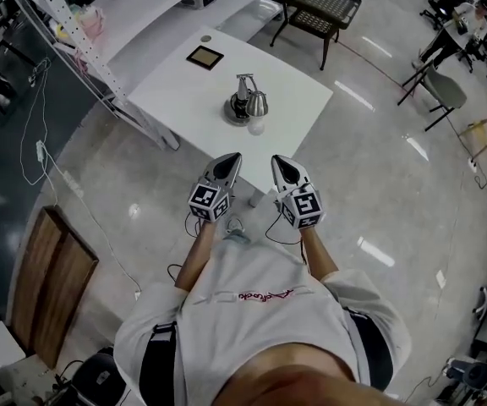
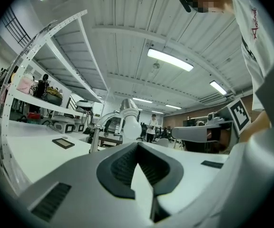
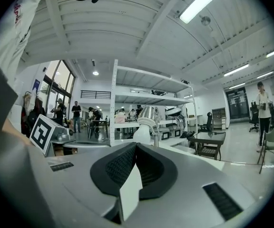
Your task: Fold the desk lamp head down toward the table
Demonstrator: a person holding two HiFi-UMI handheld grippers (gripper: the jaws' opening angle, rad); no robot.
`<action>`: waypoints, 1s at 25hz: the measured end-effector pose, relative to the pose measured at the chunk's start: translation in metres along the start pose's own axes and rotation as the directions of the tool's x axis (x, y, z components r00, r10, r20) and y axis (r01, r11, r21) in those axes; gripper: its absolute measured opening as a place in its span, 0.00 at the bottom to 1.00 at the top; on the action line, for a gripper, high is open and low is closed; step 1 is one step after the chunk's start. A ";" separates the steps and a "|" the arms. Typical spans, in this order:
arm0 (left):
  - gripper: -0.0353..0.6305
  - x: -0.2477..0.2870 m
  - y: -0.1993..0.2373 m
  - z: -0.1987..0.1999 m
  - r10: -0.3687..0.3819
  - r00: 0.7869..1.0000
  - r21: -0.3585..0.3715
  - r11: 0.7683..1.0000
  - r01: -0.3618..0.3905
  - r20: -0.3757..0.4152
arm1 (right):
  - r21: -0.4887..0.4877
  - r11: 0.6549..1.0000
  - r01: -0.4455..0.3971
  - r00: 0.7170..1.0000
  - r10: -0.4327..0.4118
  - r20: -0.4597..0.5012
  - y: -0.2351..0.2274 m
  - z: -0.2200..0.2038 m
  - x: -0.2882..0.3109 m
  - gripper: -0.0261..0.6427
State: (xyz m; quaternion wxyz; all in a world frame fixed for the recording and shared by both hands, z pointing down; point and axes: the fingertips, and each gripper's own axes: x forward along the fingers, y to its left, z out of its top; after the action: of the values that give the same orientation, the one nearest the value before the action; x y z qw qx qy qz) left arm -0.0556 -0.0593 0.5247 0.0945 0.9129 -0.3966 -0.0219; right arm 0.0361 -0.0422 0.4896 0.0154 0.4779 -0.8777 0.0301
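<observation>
A silver desk lamp [image 1: 245, 101] stands near the front of the white table [image 1: 176, 91], its head and white bulb [image 1: 256, 128] tilted toward me. Both grippers hover side by side at the table's near edge, short of the lamp and touching nothing. My left gripper [image 1: 233, 159] is shut and empty, and so is my right gripper [image 1: 277, 161]. The left gripper view has the lamp [image 2: 127, 112] just beyond the closed left gripper [image 2: 137, 144], with the right gripper [image 2: 199, 133] alongside. From the right gripper [image 3: 136, 144] the lamp [image 3: 146, 120] is straight ahead.
A dark framed plate [image 1: 205, 56] and a small round disc [image 1: 205, 38] lie at the table's far side. A black mesh table [image 1: 315, 7] stands behind it, a metal shelf rack [image 1: 66, 24] to the left, chairs [image 1: 442, 91] to the right. A wooden board [image 1: 49, 277] and cables lie on the floor.
</observation>
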 end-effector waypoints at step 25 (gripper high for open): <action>0.08 0.086 0.115 0.021 -0.053 0.998 0.010 0.999 0.054 -0.045 | 0.009 0.991 0.133 0.990 -0.133 -0.046 -0.087 -0.002 0.094 0.08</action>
State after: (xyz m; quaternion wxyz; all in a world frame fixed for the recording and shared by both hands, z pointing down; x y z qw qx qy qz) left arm -0.0820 -0.2022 0.5293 0.0975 0.9239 -0.3700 -0.0017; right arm 0.0584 -0.1677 0.5006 0.0347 0.5347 -0.8431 0.0451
